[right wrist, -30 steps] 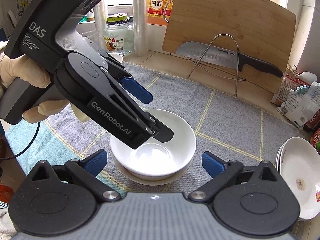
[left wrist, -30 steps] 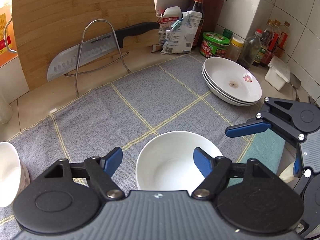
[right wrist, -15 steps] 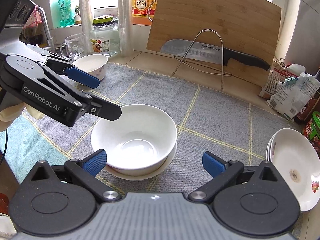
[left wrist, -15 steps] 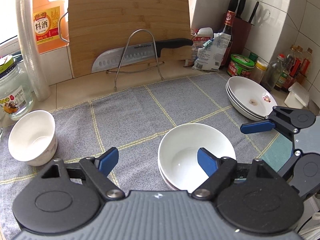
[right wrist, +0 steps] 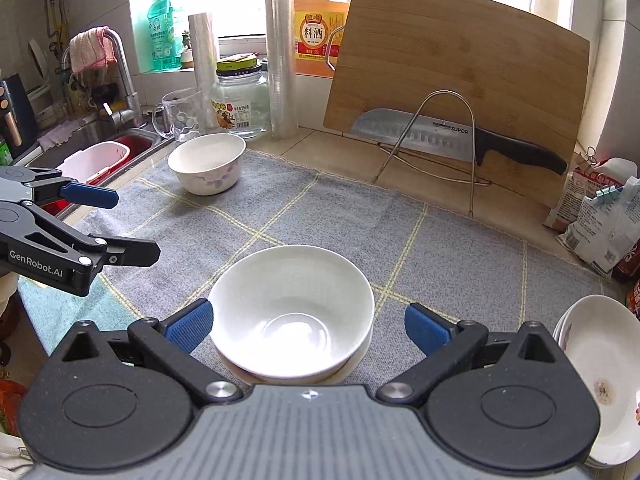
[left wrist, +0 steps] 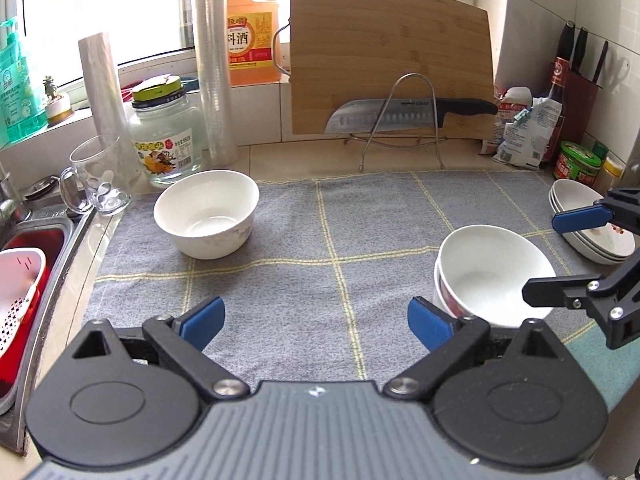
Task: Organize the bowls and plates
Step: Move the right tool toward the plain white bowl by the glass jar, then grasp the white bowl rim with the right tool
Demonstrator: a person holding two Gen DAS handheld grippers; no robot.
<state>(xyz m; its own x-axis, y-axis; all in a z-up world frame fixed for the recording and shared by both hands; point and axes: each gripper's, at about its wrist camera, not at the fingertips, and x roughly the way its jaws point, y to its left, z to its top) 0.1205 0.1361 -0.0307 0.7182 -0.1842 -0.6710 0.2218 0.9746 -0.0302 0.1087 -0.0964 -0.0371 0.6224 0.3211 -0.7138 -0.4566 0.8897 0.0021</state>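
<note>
Two white bowls sit nested [right wrist: 292, 312] on the grey checked cloth [right wrist: 460, 264], right before my open, empty right gripper [right wrist: 306, 326]; the stack also shows in the left wrist view [left wrist: 494, 276]. A lone white bowl with a faint floral print [left wrist: 208, 212] stands at the cloth's far left corner [right wrist: 208, 162]. A stack of white plates [left wrist: 592, 220] lies at the right edge [right wrist: 600, 372]. My left gripper [left wrist: 316, 322] is open and empty over bare cloth, left of the nested bowls.
A bamboo cutting board [left wrist: 392, 60] and a knife on a wire rack [left wrist: 408, 116] stand at the back. A glass mug [left wrist: 94, 180], jar [left wrist: 166, 132] and bottles line the back left. A sink with a pink basket [left wrist: 20, 292] lies at left. Packets and jars [left wrist: 536, 128] crowd the back right.
My left gripper has swung left and pulled away from the nested bowls, bringing the lone bowl and the sink into its view. My right gripper has backed off slightly. Both stay open.
</note>
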